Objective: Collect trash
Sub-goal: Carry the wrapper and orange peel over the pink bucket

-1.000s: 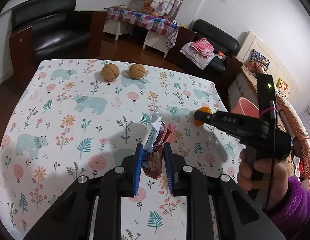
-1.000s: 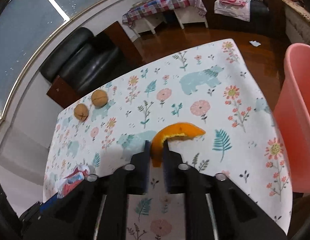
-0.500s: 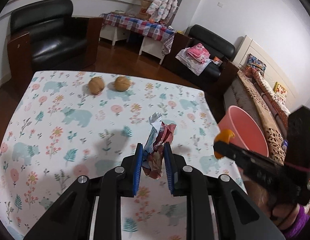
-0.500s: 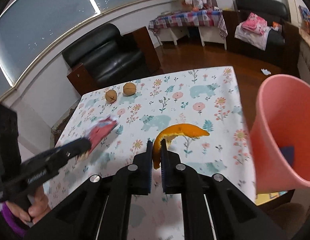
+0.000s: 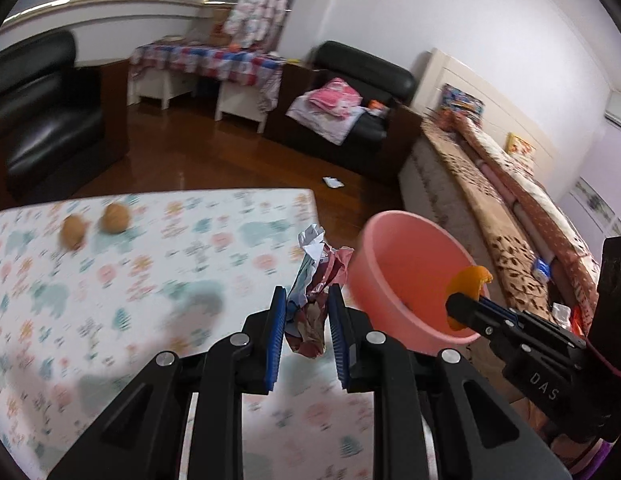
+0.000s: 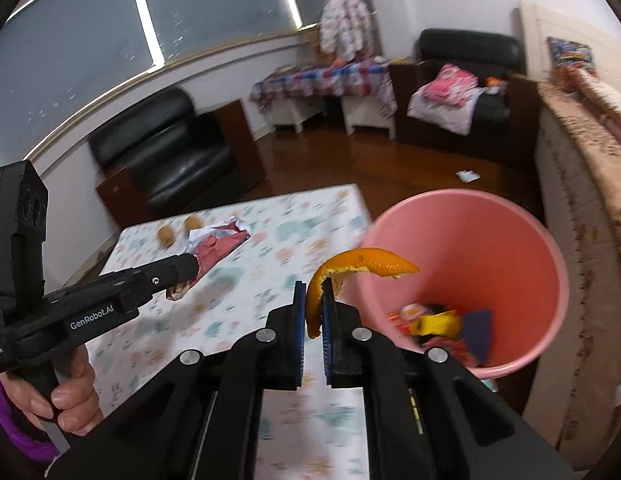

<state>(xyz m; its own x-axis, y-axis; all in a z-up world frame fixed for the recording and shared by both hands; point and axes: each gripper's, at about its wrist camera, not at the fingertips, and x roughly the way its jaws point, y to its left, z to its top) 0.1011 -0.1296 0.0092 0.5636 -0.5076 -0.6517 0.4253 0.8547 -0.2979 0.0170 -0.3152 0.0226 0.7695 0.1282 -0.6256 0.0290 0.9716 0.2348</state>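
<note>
Step in hand: the carry to the bin, judged from both grippers holding trash up beside the pink bin [image 6: 510,240], which stood off the table's right edge.
Right gripper [image 6: 312,320]: fingers nearly closed, pinching the lower end of the orange peel [image 6: 362,264]; the peel's free end arched over the bin's rim, at the mouth.
Left gripper [image 5: 306,334]: fingers part-closed on the crumpled wrapper [image 5: 316,280], held above the table [image 5: 110,300] near its right edge, just short of the bin's rim.
Next move, right: as I judged it, a little more reach over the mouth, then opening the fingers so the peel fell inside; a thin curl might cling to a pad, so a wide opening would help.
Next move, left: probably following to the same mouth; the two grippers sat close, so they would need to take turns or keep apart.
Count, grippers: two, each loaded.
Count, held trash: one peel, one wrapper.
Count, bins: one, with several coloured scraps already at its bottom; the number was too blurred to tell.
Count, walnuts [image 5: 96,226]: two, side by side near the table's far left corner, untouched.
Other trash on the table: none visible, though blur hid detail.
</note>
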